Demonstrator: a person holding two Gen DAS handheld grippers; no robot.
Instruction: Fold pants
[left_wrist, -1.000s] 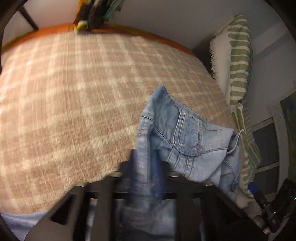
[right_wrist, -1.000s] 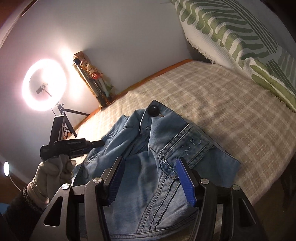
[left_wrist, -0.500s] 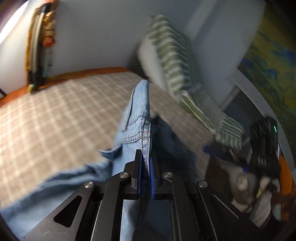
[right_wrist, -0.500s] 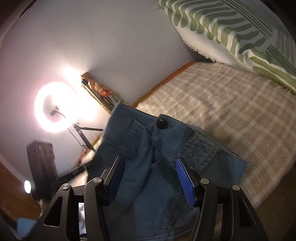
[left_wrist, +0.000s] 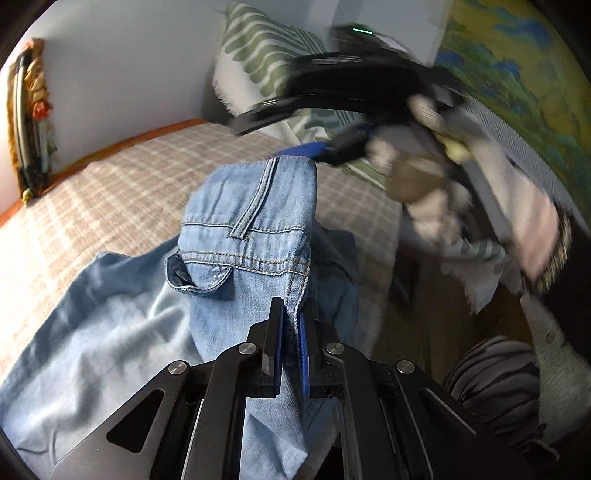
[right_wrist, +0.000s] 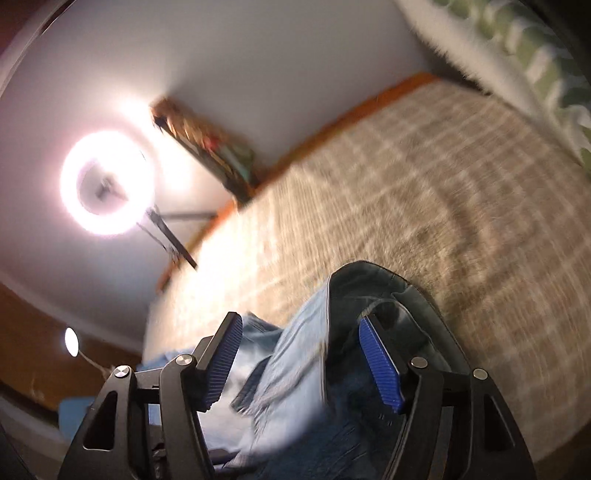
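Note:
Light blue denim pants (left_wrist: 251, 236) lie partly on the plaid bedspread (left_wrist: 122, 192). My left gripper (left_wrist: 290, 321) is shut on the pants' waistband edge and holds it lifted, belt loop facing me. My right gripper (right_wrist: 299, 332) is open, with the denim (right_wrist: 295, 369) between its blue pads (right_wrist: 380, 365) at the far end of the waistband. In the left wrist view the right gripper (left_wrist: 314, 149) appears blurred at the top of the raised waistband, held by a gloved hand (left_wrist: 424, 177).
A green-striped pillow (left_wrist: 269, 55) leans against the wall at the head of the bed. A lit ring light (right_wrist: 107, 182) on a stand is beside the bed. A colourful hanging object (left_wrist: 29, 118) is at the wall. Wooden bed edge (right_wrist: 332, 118) runs behind.
My left gripper has lifted and turned the waistband so its outer face shows. My right gripper has swung up to the waistband's far end, staying open; both views are motion-blurred.

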